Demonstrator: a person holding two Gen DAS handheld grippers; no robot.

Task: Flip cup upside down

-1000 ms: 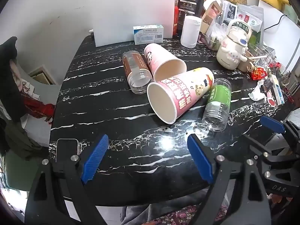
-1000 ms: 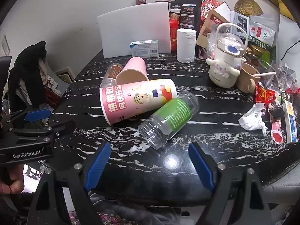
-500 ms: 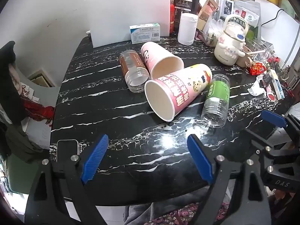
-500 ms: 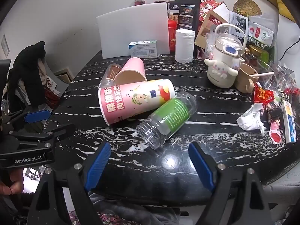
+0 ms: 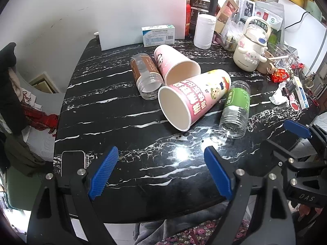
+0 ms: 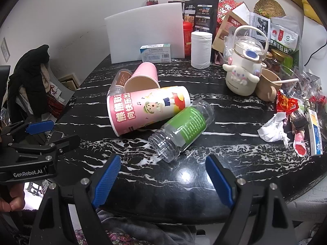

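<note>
Left gripper [image 5: 161,170]: hovers over the near edge of the black marble table [image 5: 114,106], jaws spread wide, holding nothing.
Right gripper [image 6: 162,178]: level beside it, jaws equally wide, empty.
Cup [image 5: 193,98]: large pink paper cup on its side mid-table, mouth toward the grippers, touching a green-labelled jar [image 5: 237,107].
Hidden: second pink cup [image 6: 143,77] partly behind it; phone [image 5: 72,160] cut off by the left finger.

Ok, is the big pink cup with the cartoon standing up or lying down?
Lying down. The cup rests on its side on the table, open mouth facing the left gripper, between two tipped jars. It looks empty inside.
</note>
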